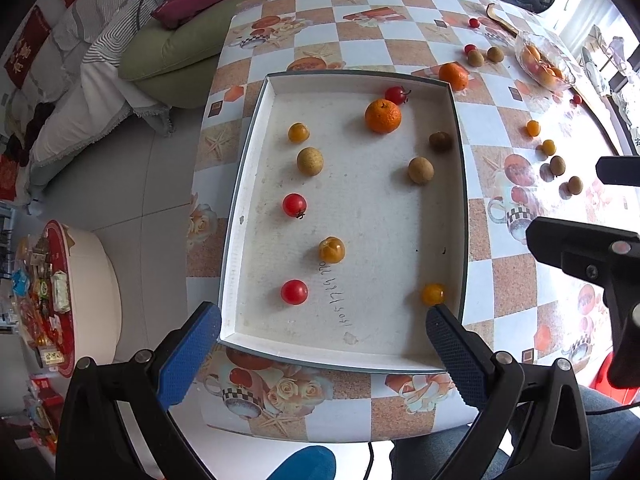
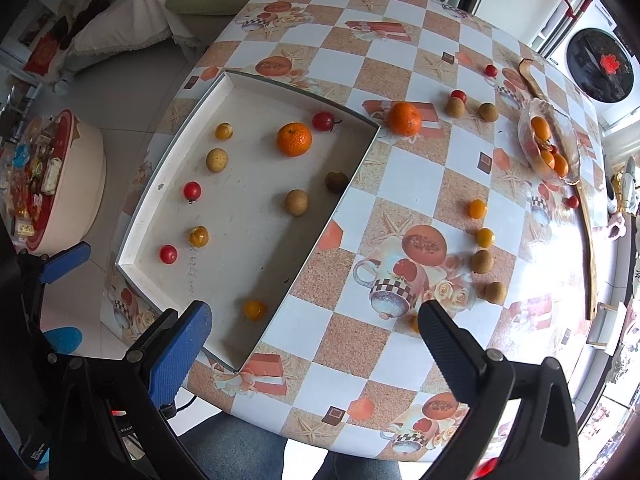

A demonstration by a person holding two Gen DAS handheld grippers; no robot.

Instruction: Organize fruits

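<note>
The tray (image 1: pixel 460 184) lies on the table (image 2: pixel 404 184), with more fruit (image 2: pixel 482 262) scattered to its right.

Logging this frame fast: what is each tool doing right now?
Left tool: open, holding nothing, above the near edge of the white tray.
Right tool: open, holding nothing.

You have one readable-looking mark: a handwritten string of digits on the floor of the white tray (image 1: pixel 360 208), just beside the yellow-orange fruit (image 1: pixel 331 249). It runs sideways and upside down, so the exact digits cannot be told. Nothing else reads.
</note>
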